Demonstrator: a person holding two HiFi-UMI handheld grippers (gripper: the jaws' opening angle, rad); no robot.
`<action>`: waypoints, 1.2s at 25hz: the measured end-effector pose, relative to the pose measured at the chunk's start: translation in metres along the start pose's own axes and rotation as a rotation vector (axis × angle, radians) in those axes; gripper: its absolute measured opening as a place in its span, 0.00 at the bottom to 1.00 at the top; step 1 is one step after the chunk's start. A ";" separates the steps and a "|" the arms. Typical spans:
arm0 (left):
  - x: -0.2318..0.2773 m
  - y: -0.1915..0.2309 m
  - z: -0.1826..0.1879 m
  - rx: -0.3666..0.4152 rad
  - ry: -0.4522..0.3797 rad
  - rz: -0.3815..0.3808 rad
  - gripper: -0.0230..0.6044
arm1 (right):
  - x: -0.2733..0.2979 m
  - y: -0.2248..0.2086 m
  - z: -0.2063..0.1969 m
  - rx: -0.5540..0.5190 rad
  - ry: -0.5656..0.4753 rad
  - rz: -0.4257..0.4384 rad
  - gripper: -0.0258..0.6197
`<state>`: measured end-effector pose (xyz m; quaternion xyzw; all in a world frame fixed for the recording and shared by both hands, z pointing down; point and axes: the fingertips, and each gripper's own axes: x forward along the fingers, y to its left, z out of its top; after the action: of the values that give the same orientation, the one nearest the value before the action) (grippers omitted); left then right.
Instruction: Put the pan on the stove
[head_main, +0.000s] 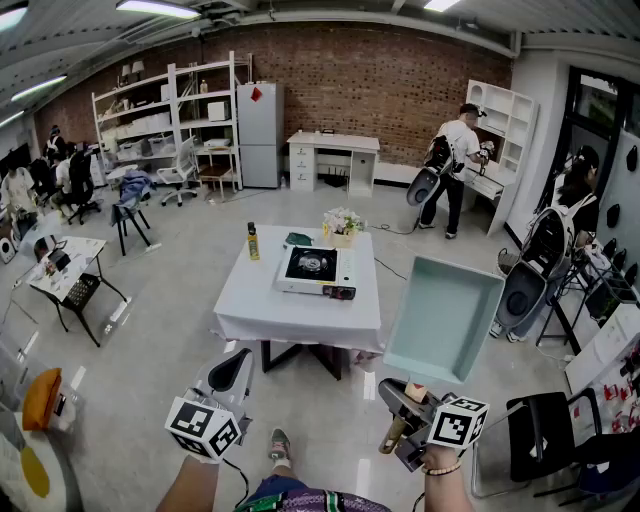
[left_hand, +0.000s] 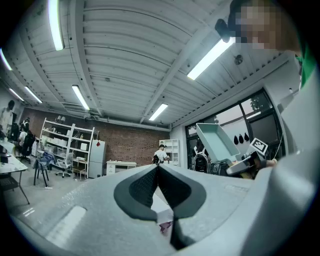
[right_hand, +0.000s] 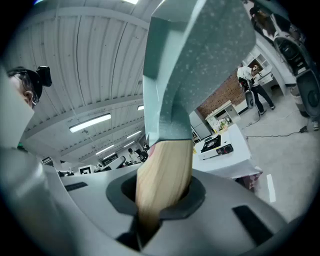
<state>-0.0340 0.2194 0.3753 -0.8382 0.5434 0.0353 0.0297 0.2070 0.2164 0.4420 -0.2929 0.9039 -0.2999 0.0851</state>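
Observation:
A pale green square pan (head_main: 445, 318) with a wooden handle (head_main: 395, 432) is held up in the air at the right, tilted with its inside facing me. My right gripper (head_main: 405, 405) is shut on that handle (right_hand: 162, 180); the pan's speckled underside (right_hand: 200, 65) fills the top of the right gripper view. The portable stove (head_main: 315, 270) sits on a white-clothed table (head_main: 260, 310) ahead of me, well beyond the pan. It shows small as the stove (right_hand: 216, 145) in the right gripper view. My left gripper (head_main: 235, 368) hangs low at the left, shut and empty (left_hand: 157, 172).
On the table stand a yellow bottle (head_main: 254, 242), a flower pot (head_main: 343, 224) and a dark green item (head_main: 298, 239). A black chair (head_main: 545, 440) is close at my right. A person (head_main: 455, 165) works at the far desk, another at the right edge (head_main: 575, 195).

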 end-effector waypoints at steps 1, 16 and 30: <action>-0.001 -0.002 -0.001 -0.002 -0.001 -0.002 0.07 | -0.002 0.000 -0.001 0.000 0.002 -0.001 0.12; -0.007 -0.009 -0.004 -0.011 0.002 -0.012 0.07 | 0.000 0.008 -0.002 -0.020 0.013 -0.001 0.12; 0.002 -0.002 -0.012 -0.034 0.017 -0.028 0.07 | 0.017 0.004 -0.001 0.021 -0.006 0.034 0.14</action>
<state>-0.0312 0.2172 0.3872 -0.8464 0.5311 0.0369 0.0113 0.1908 0.2093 0.4409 -0.2773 0.9053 -0.3071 0.0960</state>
